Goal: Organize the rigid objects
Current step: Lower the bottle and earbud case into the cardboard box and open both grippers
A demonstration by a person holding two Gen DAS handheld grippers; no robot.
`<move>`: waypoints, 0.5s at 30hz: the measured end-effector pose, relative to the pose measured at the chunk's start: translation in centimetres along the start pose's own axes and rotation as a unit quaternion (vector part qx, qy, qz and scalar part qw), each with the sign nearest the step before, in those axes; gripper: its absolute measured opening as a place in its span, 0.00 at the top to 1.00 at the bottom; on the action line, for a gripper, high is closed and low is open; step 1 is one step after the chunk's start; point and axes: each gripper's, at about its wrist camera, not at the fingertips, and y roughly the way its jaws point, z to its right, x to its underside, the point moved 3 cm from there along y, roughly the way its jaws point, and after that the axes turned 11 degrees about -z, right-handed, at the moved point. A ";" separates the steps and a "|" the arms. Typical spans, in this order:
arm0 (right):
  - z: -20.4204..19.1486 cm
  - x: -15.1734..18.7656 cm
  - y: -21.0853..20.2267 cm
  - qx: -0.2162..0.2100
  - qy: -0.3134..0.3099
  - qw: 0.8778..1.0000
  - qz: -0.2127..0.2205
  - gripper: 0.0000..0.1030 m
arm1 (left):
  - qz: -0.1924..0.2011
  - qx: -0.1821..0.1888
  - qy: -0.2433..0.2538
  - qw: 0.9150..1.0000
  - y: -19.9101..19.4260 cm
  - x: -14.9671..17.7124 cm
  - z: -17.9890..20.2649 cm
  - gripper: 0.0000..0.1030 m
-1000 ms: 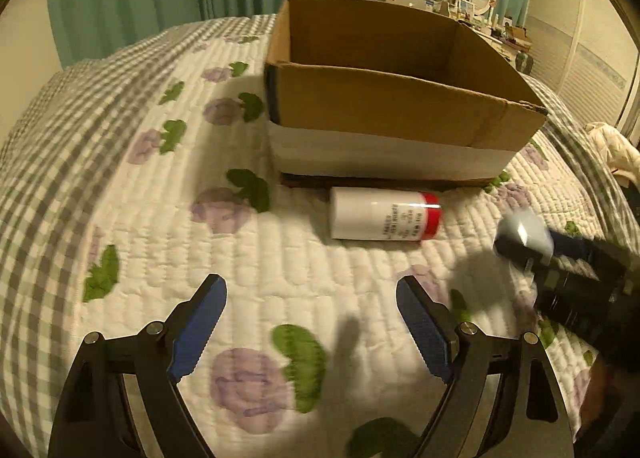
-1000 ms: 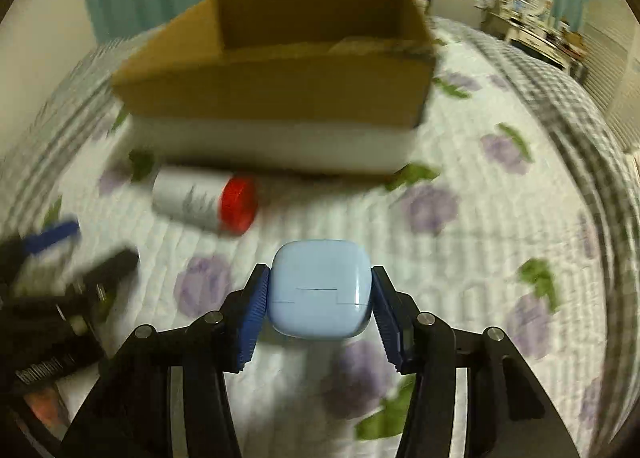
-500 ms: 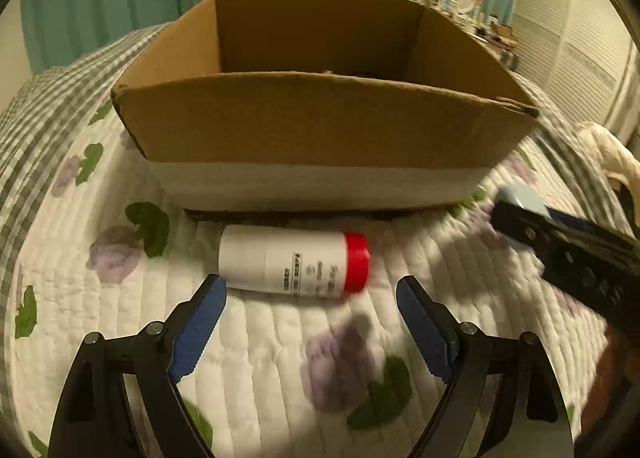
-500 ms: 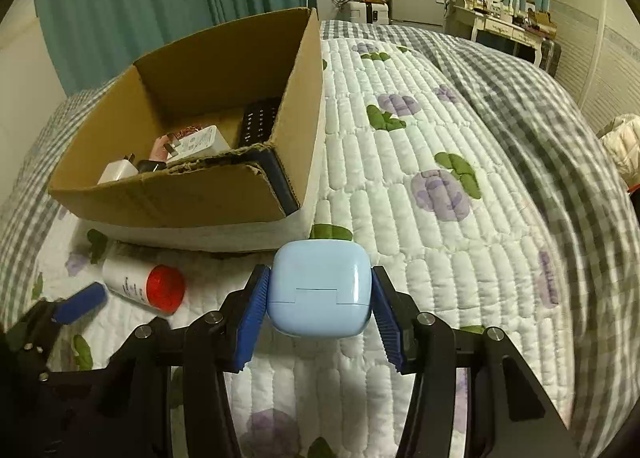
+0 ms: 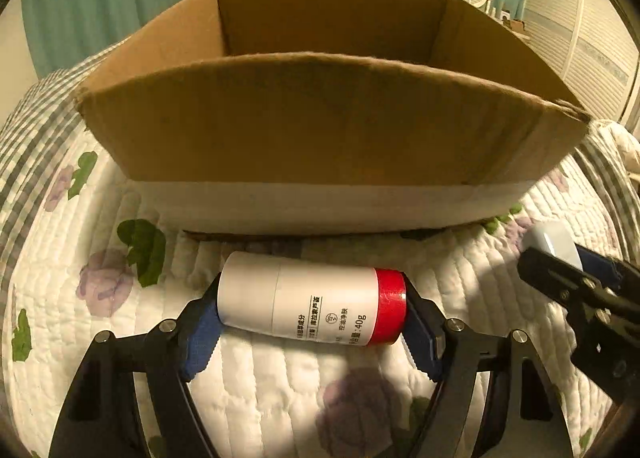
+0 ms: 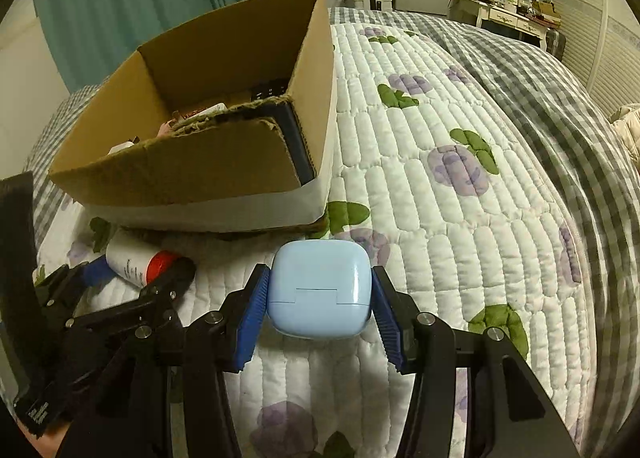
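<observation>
Lying on its side on the quilted bedspread (image 5: 280, 386) just before the cardboard box (image 5: 320, 129), the white tube with a red cap (image 5: 312, 304) is sitting between the left gripper (image 5: 312, 322), whose blue pads are touching both ends. The right gripper (image 6: 318, 298) is clamping a pale blue case (image 6: 318, 288) near the box's corner.

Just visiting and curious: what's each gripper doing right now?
Left gripper around the white bottle, lying end to end. Right gripper shut on blue case. Cardboard box ahead, nothing blocking.
</observation>
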 end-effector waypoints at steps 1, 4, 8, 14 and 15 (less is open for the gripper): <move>-0.1 0.0 -0.1 0.000 -0.003 1.000 0.001 0.51 | 0.001 -0.001 0.002 1.000 -0.2 0.1 0.1 0.23; -0.4 0.1 -0.7 0.003 -0.011 1.000 0.009 0.51 | 0.008 0.001 0.006 1.000 -2.0 1.2 -0.2 0.23; -1.2 0.1 -2.7 0.008 -0.029 0.999 0.026 0.51 | 0.015 0.007 0.001 1.000 -5.0 1.9 -0.7 0.23; -3.5 -1.2 -8.0 0.007 -0.065 0.995 0.074 0.51 | 0.042 0.022 -0.007 0.999 -10.0 1.8 -0.5 0.23; -3.8 -1.6 -8.7 0.007 -0.070 0.994 0.081 0.51 | 0.049 0.020 -0.007 0.999 -10.9 1.3 -0.6 0.23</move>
